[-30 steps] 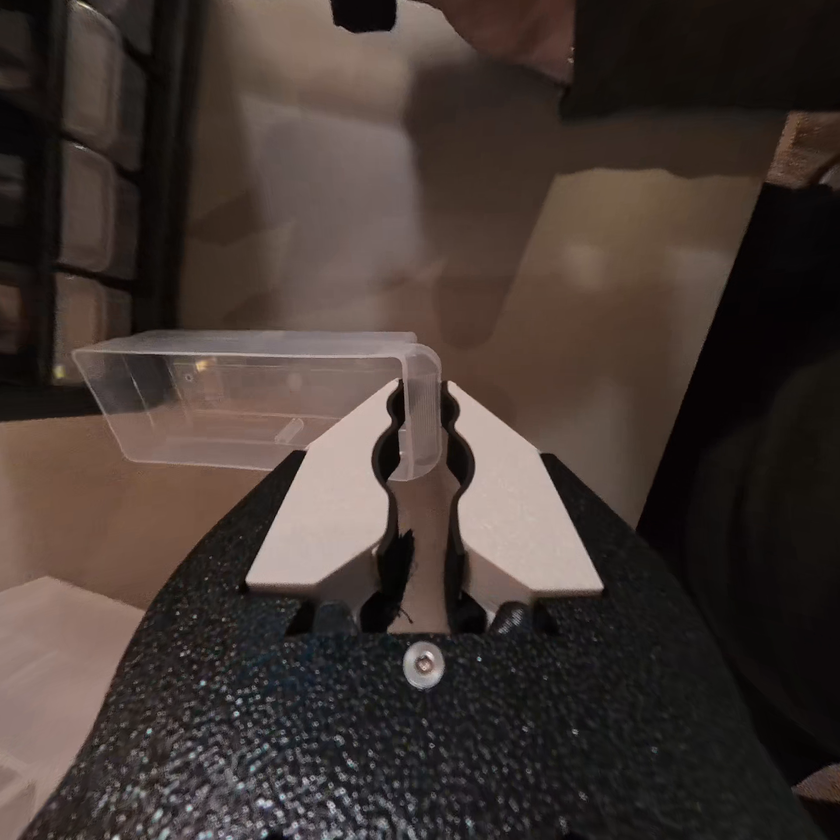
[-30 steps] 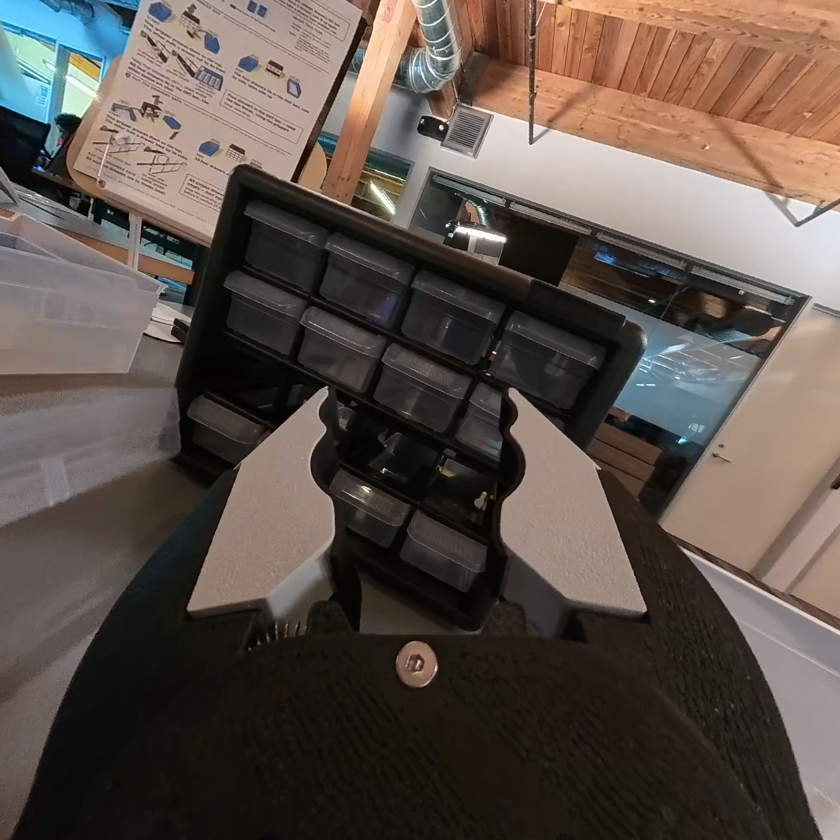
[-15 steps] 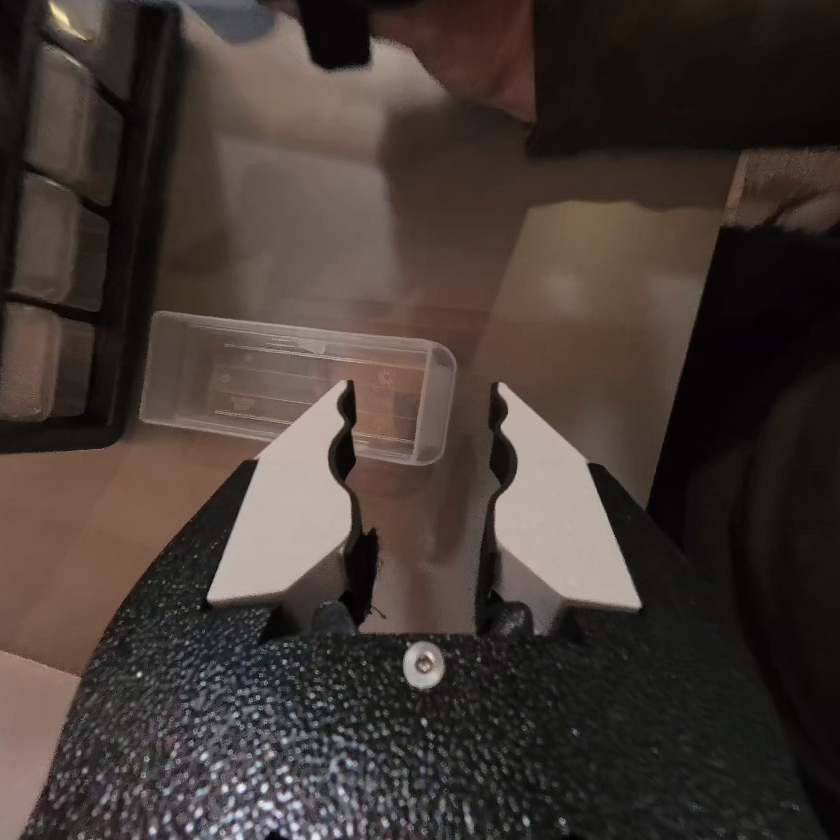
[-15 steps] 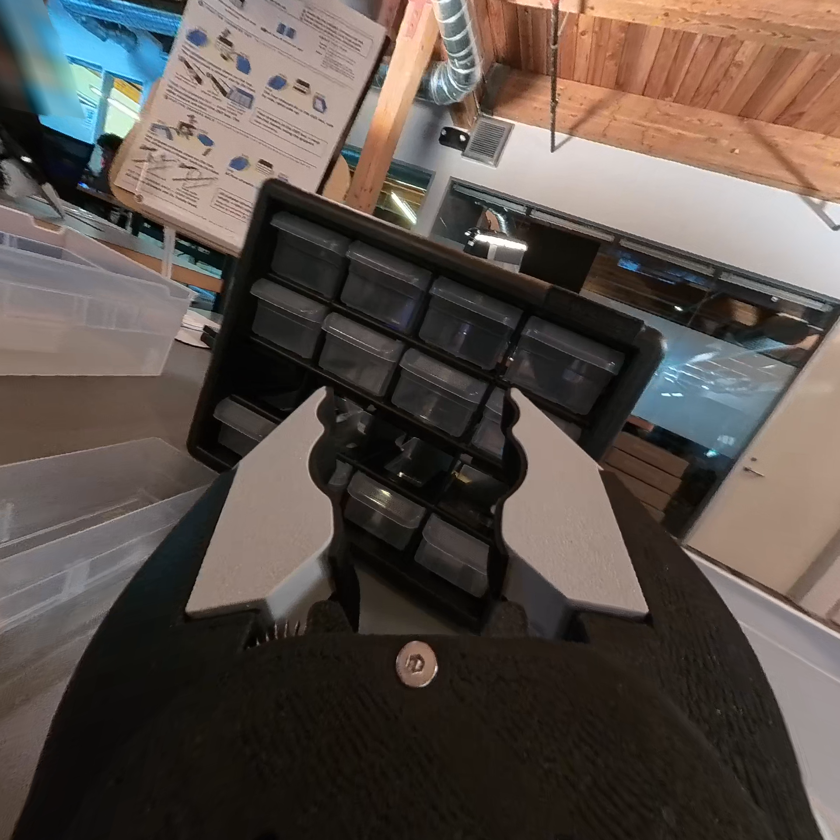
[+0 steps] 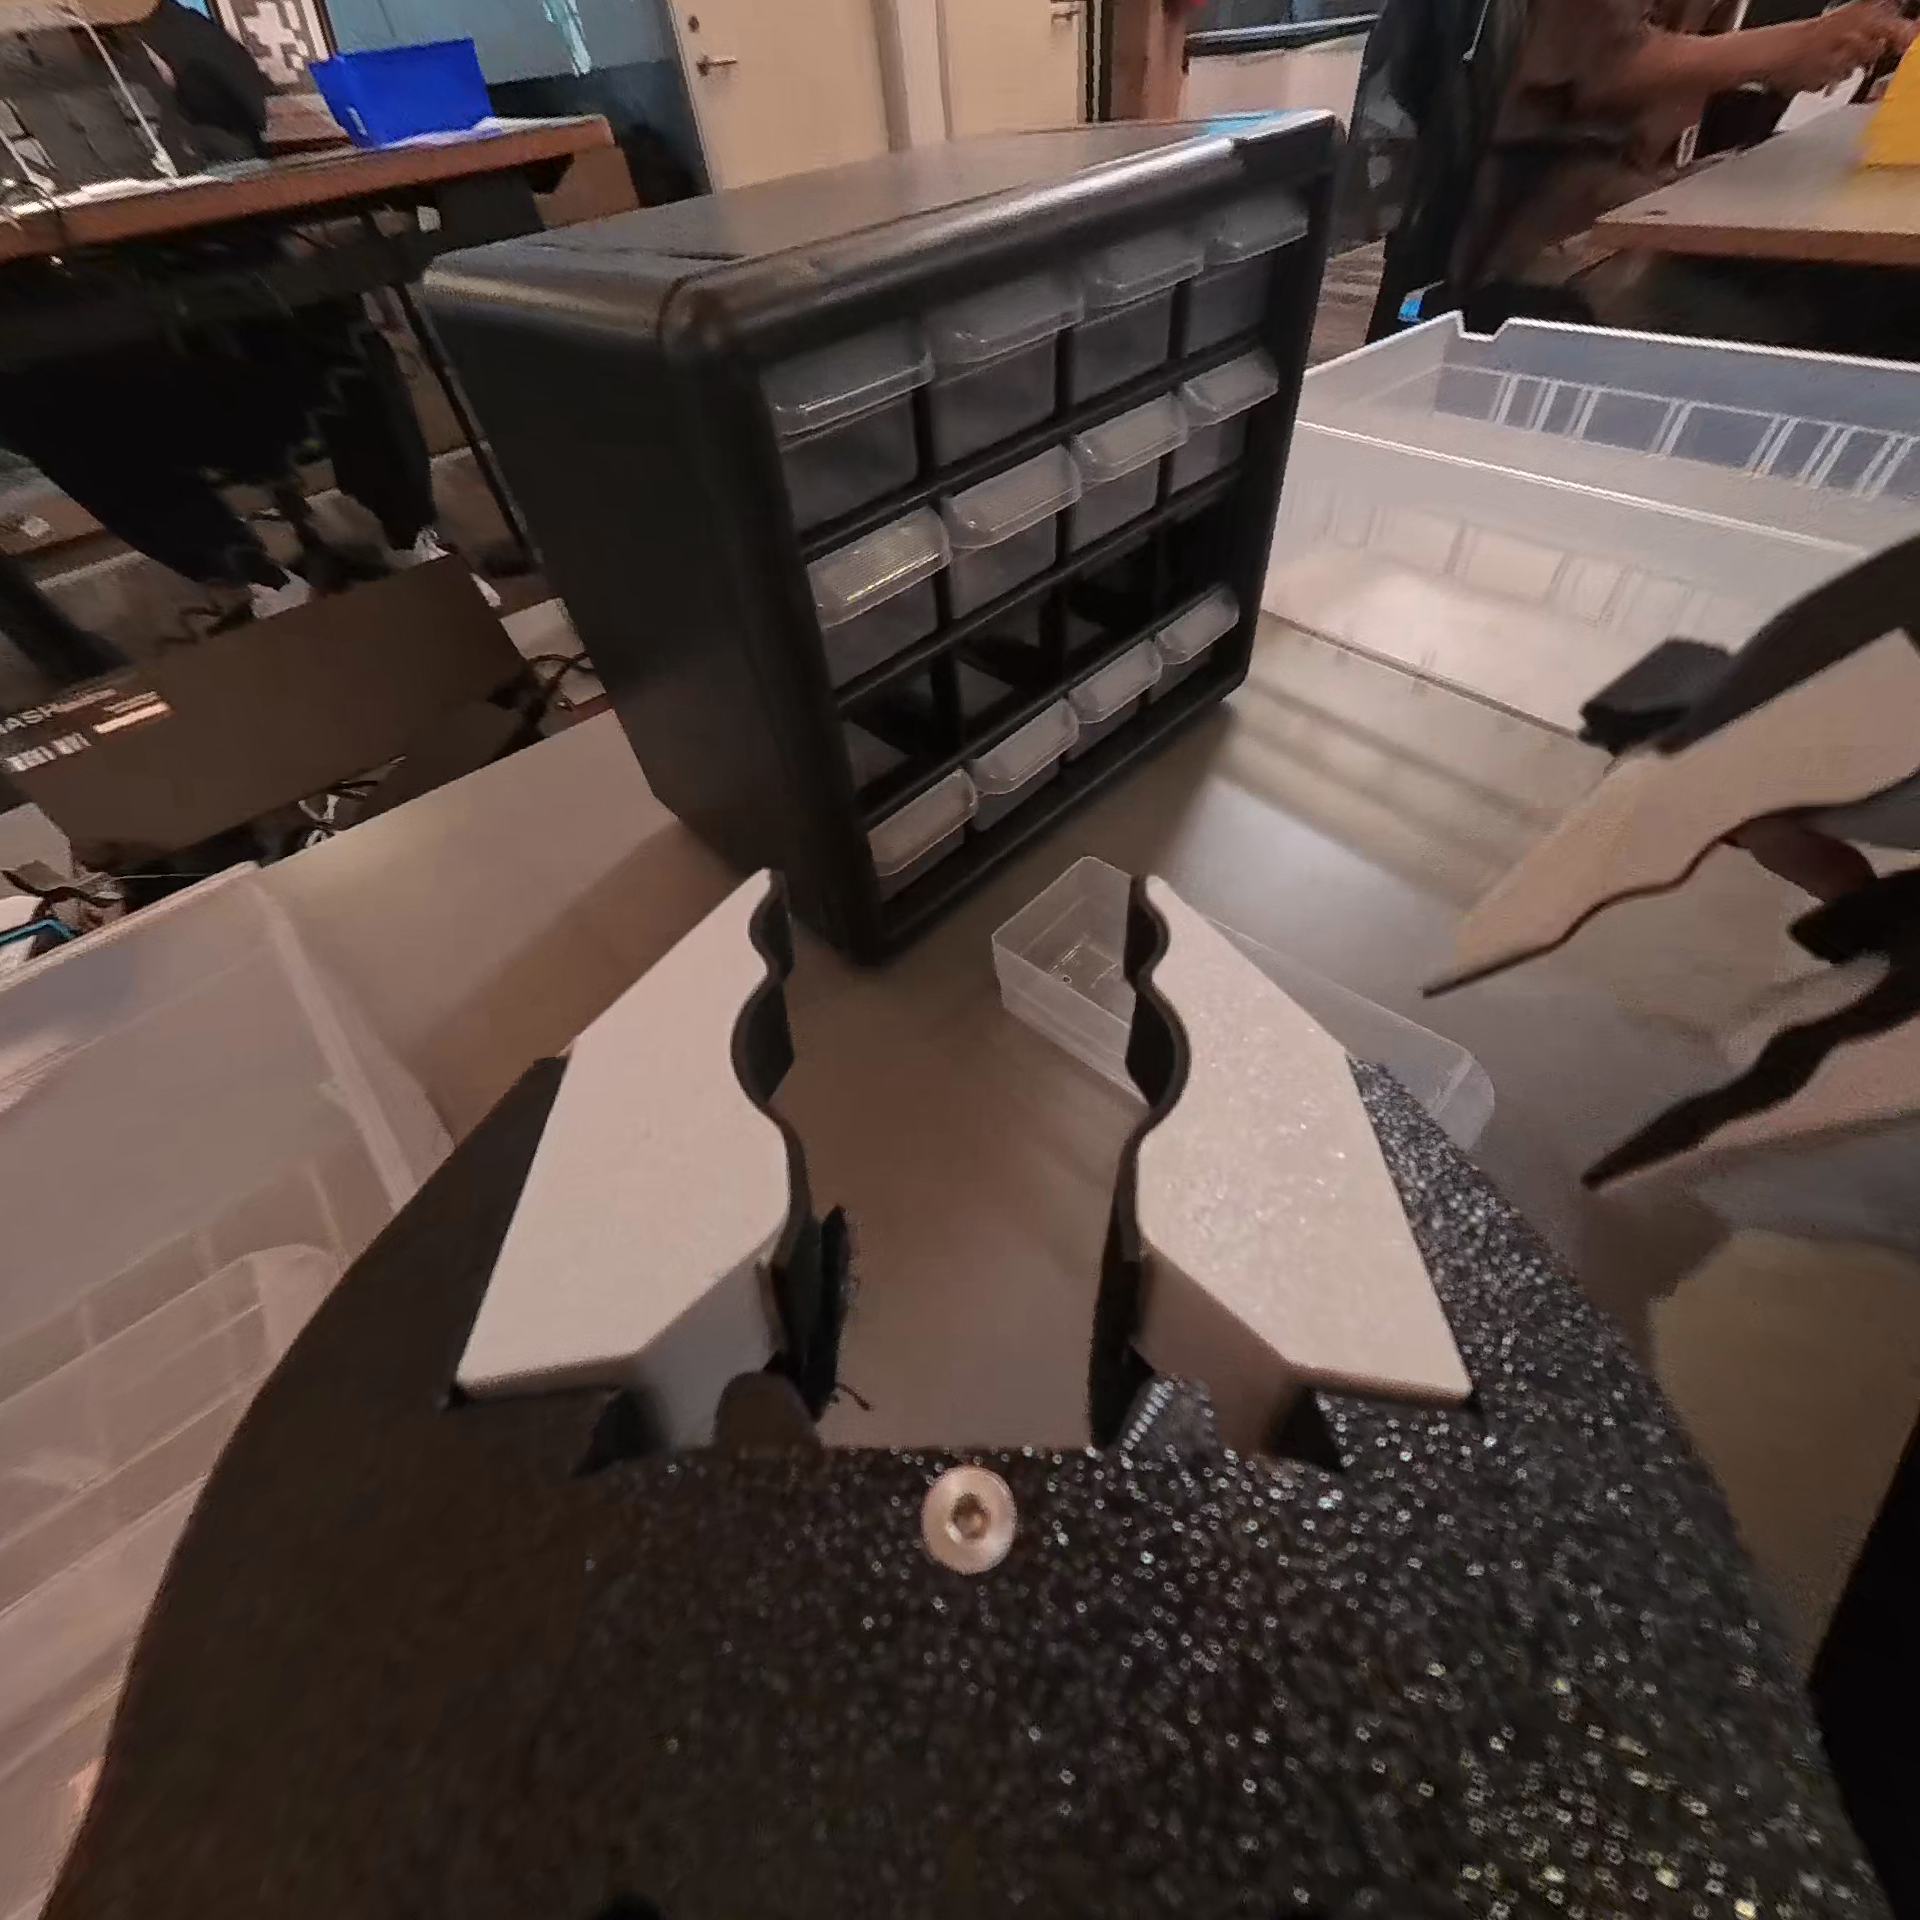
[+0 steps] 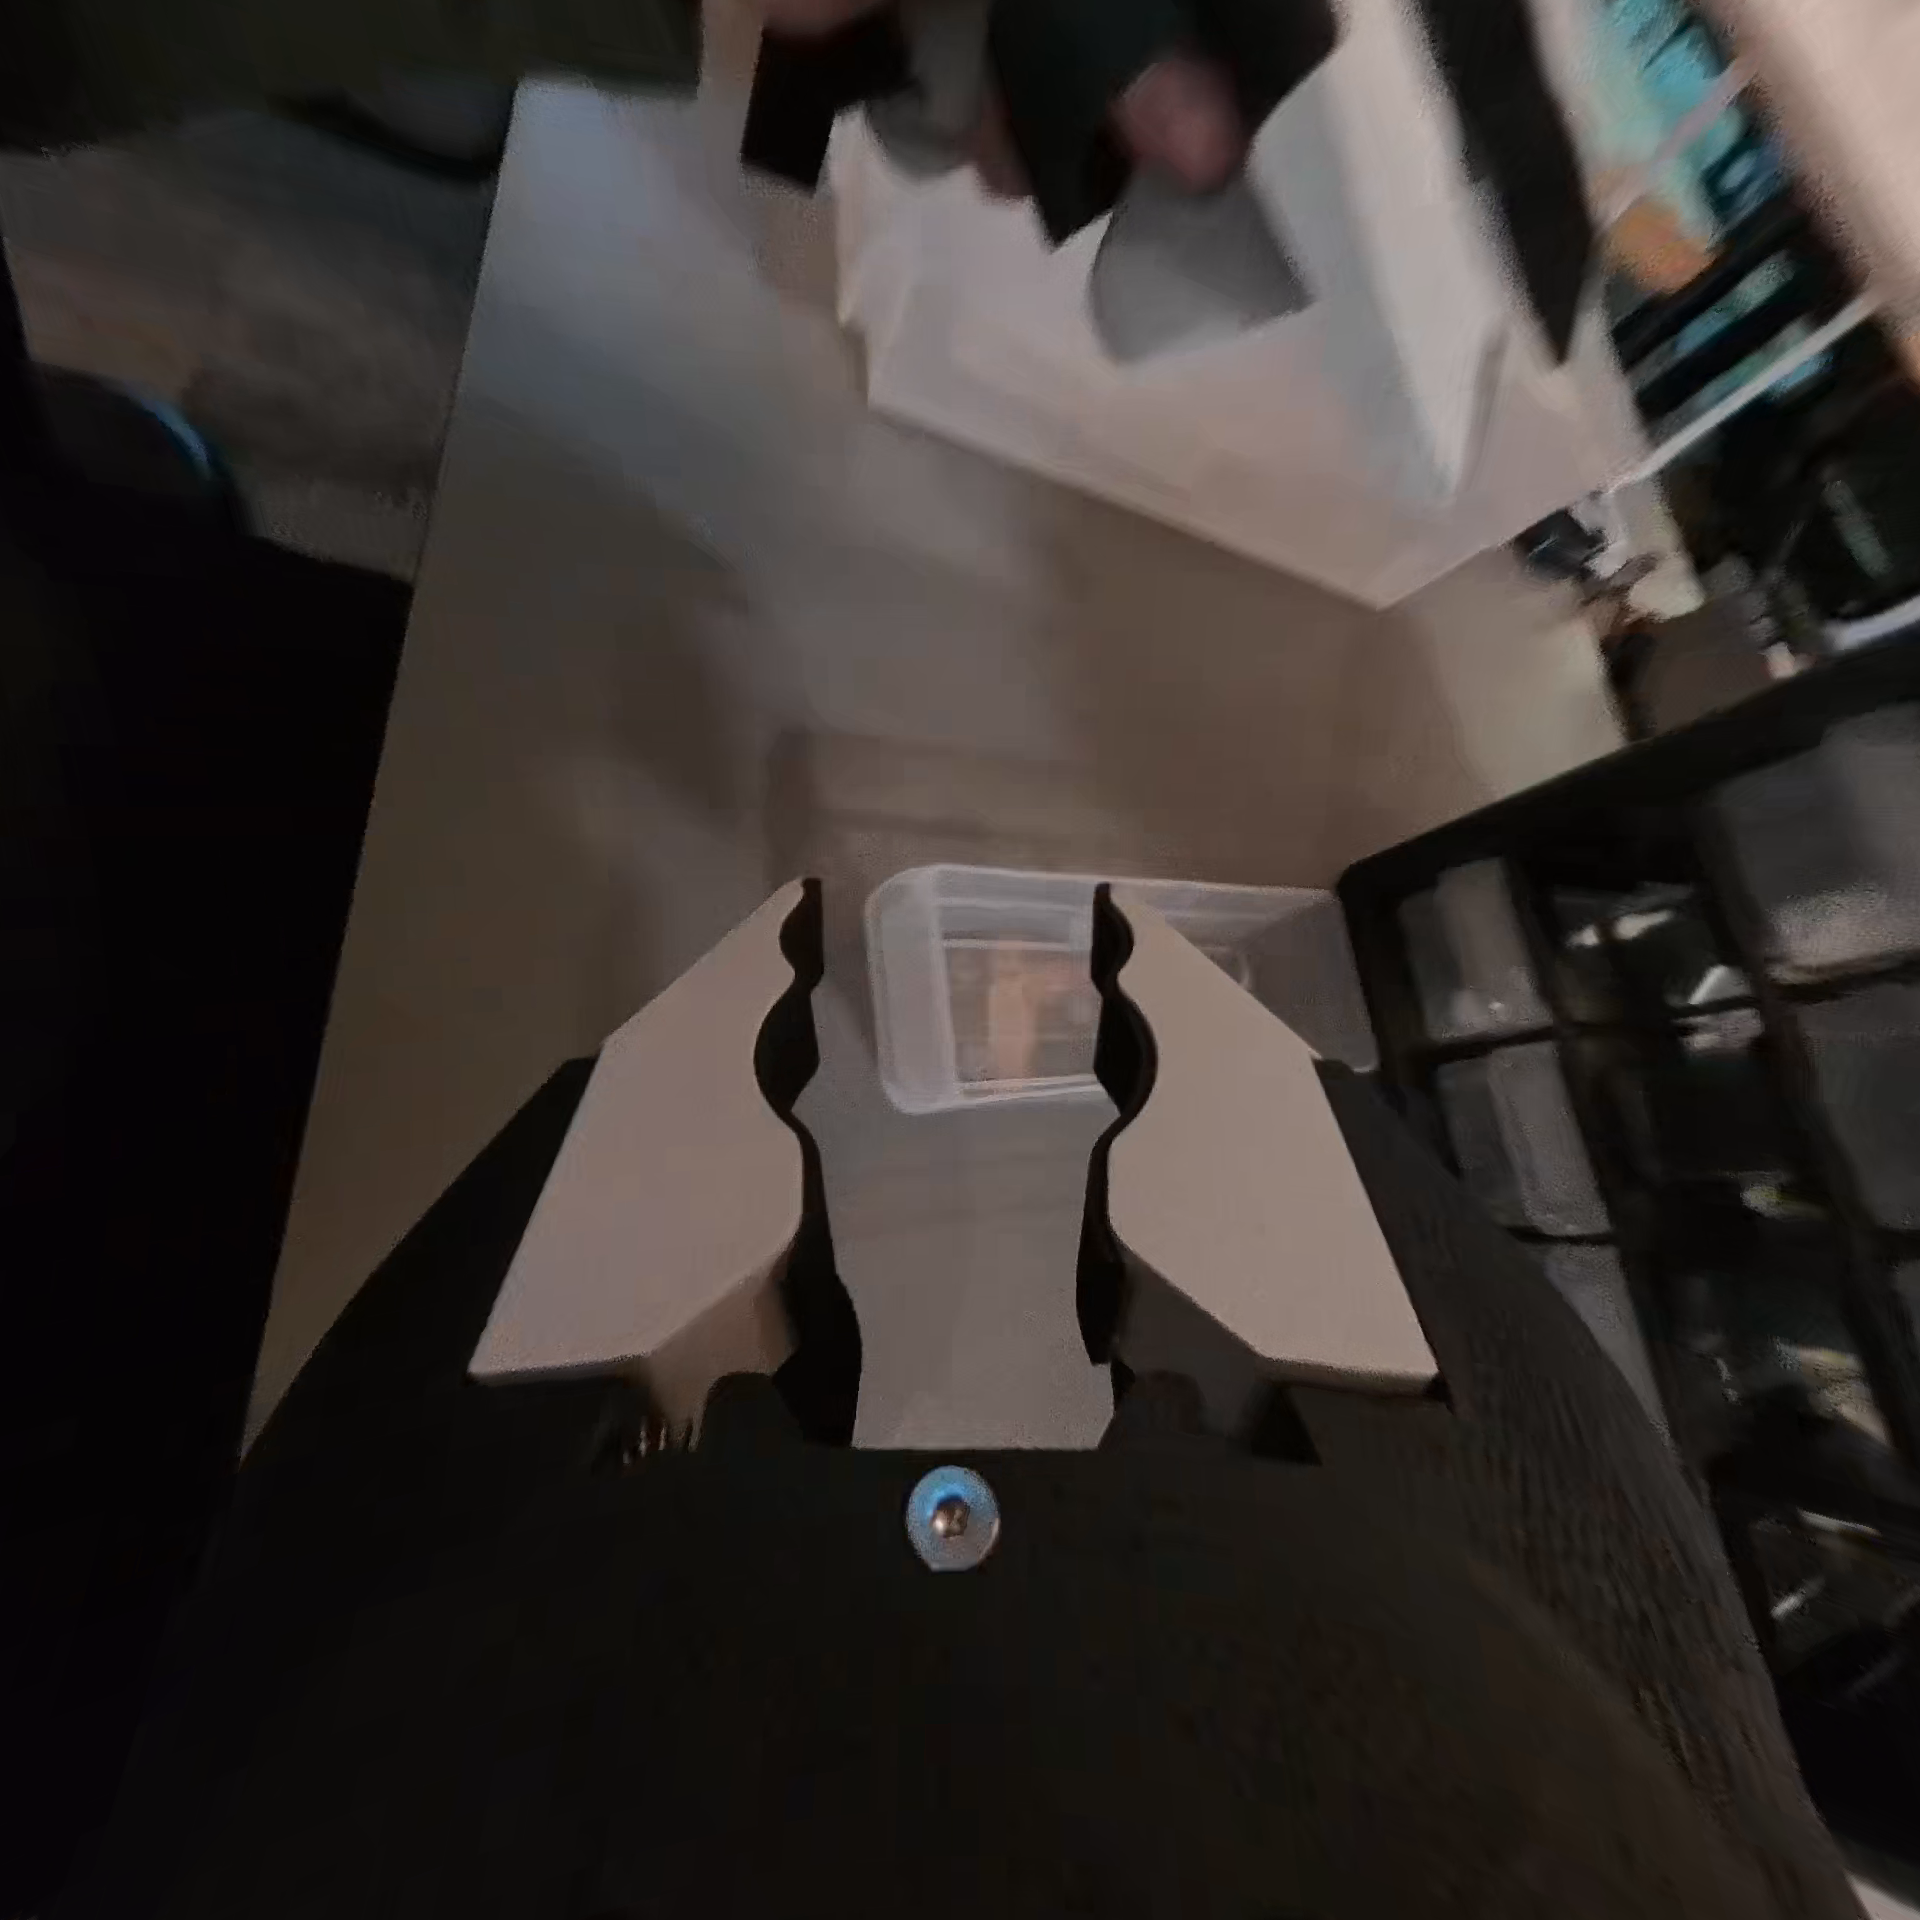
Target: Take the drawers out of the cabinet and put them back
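While both pairs of fingers stand spread with nothing between them, neither gripping anything. Left gripper [image 5: 956,904] parted and empty, aimed at the cabinet [image 5: 883,499] from the front and slightly above; right gripper [image 6: 951,894] likewise parted and empty, angled down at the table [image 6: 582,727] just before the cabinet's foot. Clear drawer [image 6: 997,997] loose on the table, touching or all but touching the cabinet's bottom front edge, lying just ahead of the right fingertips and a little toward the cabinet side. Long axis running away from the cabinet face, near end rounded and turned toward the right gripper, so probably the easier catch for that hand; from the left wrist view the same drawer [image 5: 1070,956] half hidden behind the right-hand finger, the other gripper hanging farther out beside it. Several cabinet slots dark and seemingly vacant in the two lower rows, the rest filled with drawers. Hard to read: exact count of vacant slots, whether the drawer truly touches the cabinet, and whether anything lies in it; right wrist view smeared by motion, upper part unreadable. Large clear bins [image 5: 1558,468] beside the cabinet, cut off at the edges.
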